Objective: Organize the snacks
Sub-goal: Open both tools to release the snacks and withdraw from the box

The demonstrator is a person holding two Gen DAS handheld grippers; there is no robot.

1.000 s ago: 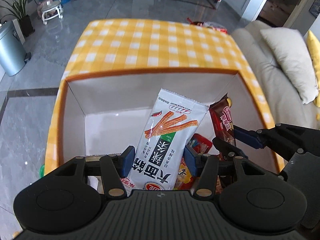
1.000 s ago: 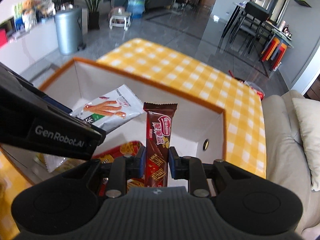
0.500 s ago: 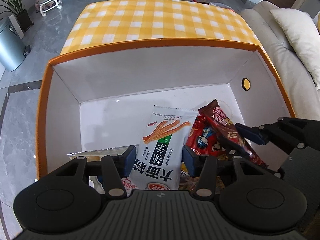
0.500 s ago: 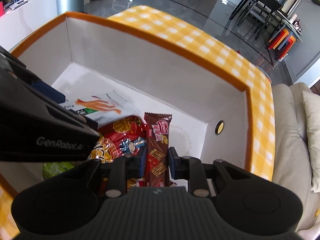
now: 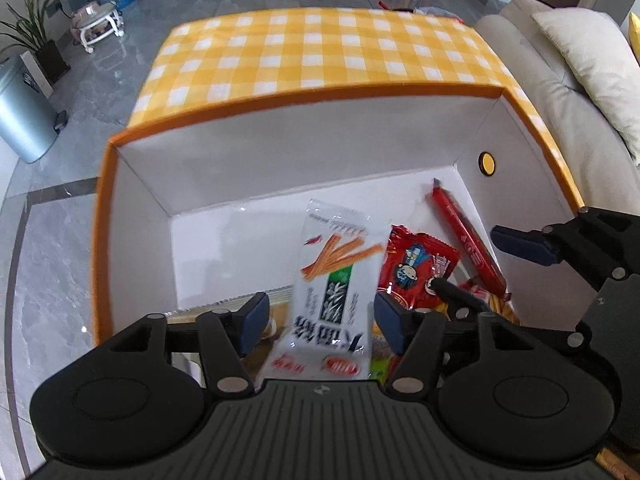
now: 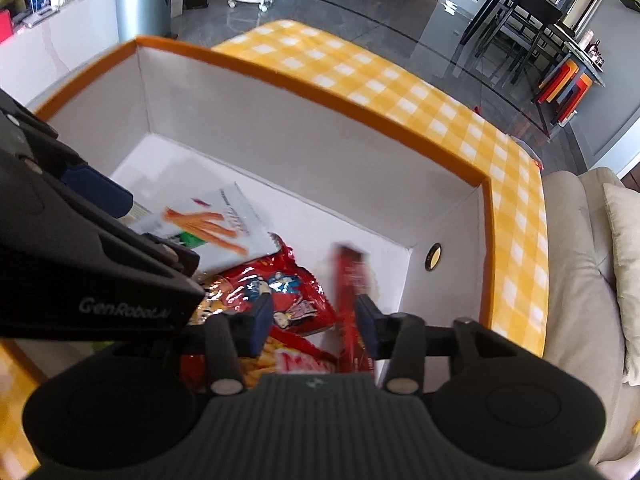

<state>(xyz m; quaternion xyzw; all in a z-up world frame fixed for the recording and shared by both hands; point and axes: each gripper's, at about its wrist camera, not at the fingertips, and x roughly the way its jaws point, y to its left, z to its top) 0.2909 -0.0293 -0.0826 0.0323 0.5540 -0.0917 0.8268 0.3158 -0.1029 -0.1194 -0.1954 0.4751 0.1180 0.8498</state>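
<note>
While both grippers hang over the orange-rimmed box (image 5: 102,216), their jaws are opening and letting the snacks go. The box sits on a table with a yellow checked cloth (image 5: 320,52).

The left gripper (image 5: 316,318) has its blue pads spread apart. The white spicy-stick packet (image 5: 332,280) lies between them, but the pads do not press on it. It looks loose and is tipping down into the near middle of the box.

The right gripper (image 6: 314,320) is spread too. The dark red wafer bar (image 6: 352,300) stands blurry between its pads, close to the right one, and I cannot tell if it touches that pad. In the left camera it lies along the right side of the box, near the right wall with the small round yellow hole (image 5: 487,163).

A shiny red bag with a cartoon child (image 5: 416,266) lies between the packet and the bar. More red and yellow snack bags sit under it at the near end.

These snacks look very light. The packet is thin, flat and floppy, so it would bend if held by one end. Its foil looks slippery. A good place to hold it is across the middle or by the flat sealed edge. The wafer bar is long and stiffer, but wafers can crack, so a soft pinch across its middle seems best. The puffy red bag could pop or crush the chips inside, so its crimped edge is the safer spot.
</note>
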